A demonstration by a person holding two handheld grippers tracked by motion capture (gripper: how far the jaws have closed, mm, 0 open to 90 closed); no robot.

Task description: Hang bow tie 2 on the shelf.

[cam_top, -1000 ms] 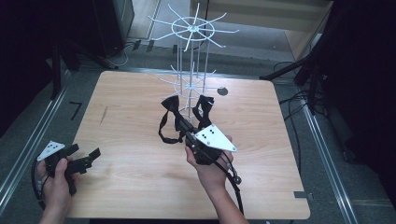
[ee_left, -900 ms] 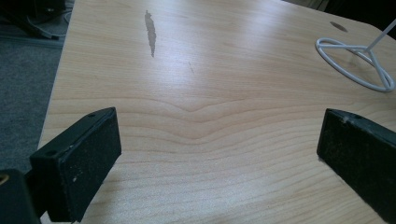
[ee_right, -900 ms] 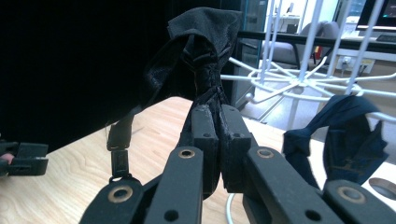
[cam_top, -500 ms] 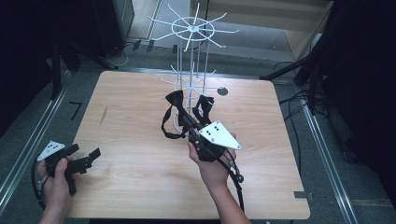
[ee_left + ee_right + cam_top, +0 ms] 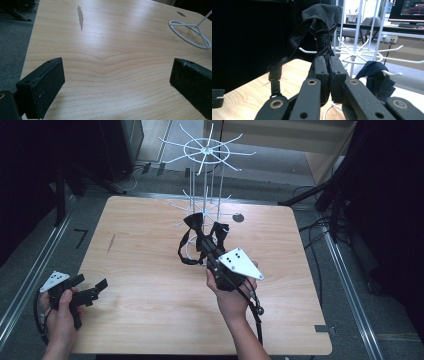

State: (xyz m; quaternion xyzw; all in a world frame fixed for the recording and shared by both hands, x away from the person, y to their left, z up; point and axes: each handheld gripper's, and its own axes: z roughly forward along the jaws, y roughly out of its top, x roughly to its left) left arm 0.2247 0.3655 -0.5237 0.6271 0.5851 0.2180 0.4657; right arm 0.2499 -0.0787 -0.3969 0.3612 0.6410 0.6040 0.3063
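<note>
A white wire rack (image 5: pixel 206 175) with radiating hooks stands at the back middle of the wooden table (image 5: pixel 145 295). My right gripper (image 5: pixel 206 251) is shut on a black bow tie (image 5: pixel 192 224), held up in front of the rack's lower hooks; its strap loop (image 5: pixel 184 251) hangs below. In the right gripper view the bow tie (image 5: pixel 320 22) rises from my right gripper (image 5: pixel 329 62), its buckle strap (image 5: pixel 275 75) dangling left. A second dark bow tie (image 5: pixel 375 77) hangs on a rack hook (image 5: pixel 390 73). My left gripper (image 5: pixel 91 287) rests open at the table's front left corner.
The rack's round wire base (image 5: pixel 190 32) lies on the table ahead of my left gripper (image 5: pixel 117 82). A dark smudge (image 5: pixel 80 16) marks the wood. A round cable hole (image 5: pixel 238 218) sits right of the rack. Metal rails and cables run along the floor on both sides.
My right gripper has carried the bow tie to the right and slightly higher toward the rack's lower hooks. The left gripper has stayed in place.
</note>
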